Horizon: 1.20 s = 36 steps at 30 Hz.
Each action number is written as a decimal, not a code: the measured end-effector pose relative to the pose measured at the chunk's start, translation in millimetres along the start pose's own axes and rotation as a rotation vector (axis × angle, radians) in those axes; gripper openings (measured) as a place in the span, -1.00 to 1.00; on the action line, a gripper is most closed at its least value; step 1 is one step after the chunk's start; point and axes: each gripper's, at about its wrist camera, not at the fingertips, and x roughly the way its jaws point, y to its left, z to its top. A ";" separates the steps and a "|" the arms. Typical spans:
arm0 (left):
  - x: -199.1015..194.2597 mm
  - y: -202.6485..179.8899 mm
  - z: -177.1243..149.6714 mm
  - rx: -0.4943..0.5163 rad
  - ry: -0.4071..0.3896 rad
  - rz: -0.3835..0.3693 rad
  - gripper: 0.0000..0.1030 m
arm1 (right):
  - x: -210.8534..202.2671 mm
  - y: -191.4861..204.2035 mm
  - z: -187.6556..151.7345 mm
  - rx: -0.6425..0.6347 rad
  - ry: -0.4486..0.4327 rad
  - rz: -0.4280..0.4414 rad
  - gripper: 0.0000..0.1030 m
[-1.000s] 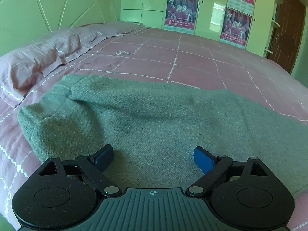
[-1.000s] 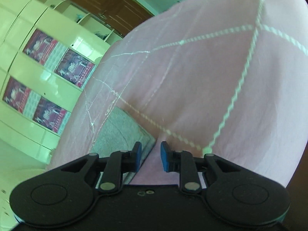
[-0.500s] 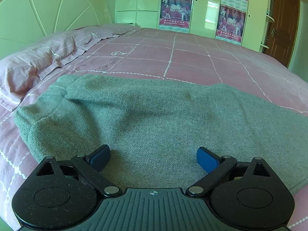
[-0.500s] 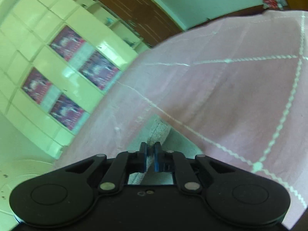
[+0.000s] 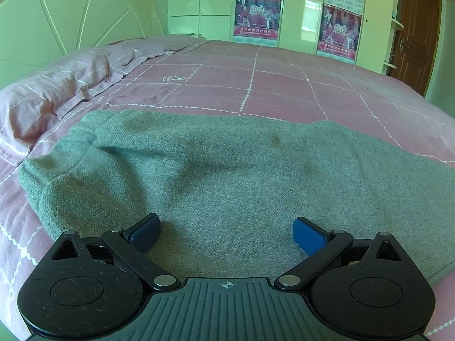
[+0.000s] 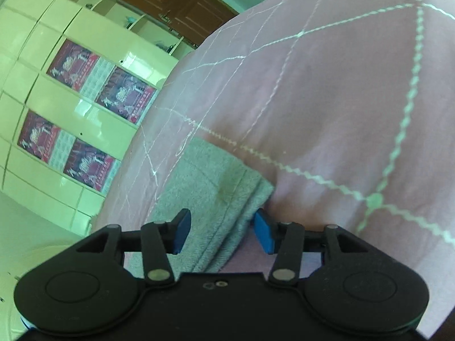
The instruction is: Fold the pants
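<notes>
Grey-green pants [image 5: 227,170] lie flat across the pink bed, filling the lower half of the left wrist view. My left gripper [image 5: 226,234] is open wide, low over the cloth near its front edge, holding nothing. In the right wrist view a hemmed end of the pants [image 6: 210,187] lies on the sheet. My right gripper [image 6: 221,231] is open, its blue fingers [image 6: 263,234] standing on either side of the hem; whether they touch the cloth I cannot tell.
The pink bed sheet [image 5: 270,91] with white stitched grid lines covers the bed. Pillows [image 5: 57,85] lie at the left by the pale headboard [image 5: 57,22]. A wardrobe with posters [image 5: 338,28] and a brown door [image 5: 418,34] stand behind.
My right gripper was shut on the hem half a second ago and has now opened, letting it lie on the sheet. My left gripper stays open and has shifted slightly over the pants.
</notes>
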 end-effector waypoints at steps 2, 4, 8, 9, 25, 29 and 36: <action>0.0 -0.6 -0.3 0.001 -0.001 0.003 0.93 | 0.6 2.2 -1.5 -0.004 0.006 0.006 -0.87; -0.1 -0.4 -0.8 0.001 -0.003 0.004 0.93 | -2.4 2.6 0.3 0.000 0.011 0.021 -0.98; 0.8 -0.8 -1.6 0.005 0.000 0.002 0.94 | -27.4 16.1 7.7 -0.079 -0.089 0.107 -1.00; 1.2 -0.7 -1.5 0.005 0.001 0.000 0.95 | -23.4 10.3 7.2 -0.068 -0.084 0.083 -1.00; -18.3 -32.7 5.2 0.016 0.001 0.025 1.00 | -3.1 -14.2 1.8 -0.009 0.026 0.027 -0.99; -26.7 -83.8 2.9 0.051 0.027 -0.040 1.00 | -3.6 -15.9 0.9 0.003 0.024 0.036 -0.99; -36.4 -190.1 -4.2 0.137 0.050 -0.157 1.00 | -3.0 -19.8 2.3 0.013 0.028 0.065 -0.99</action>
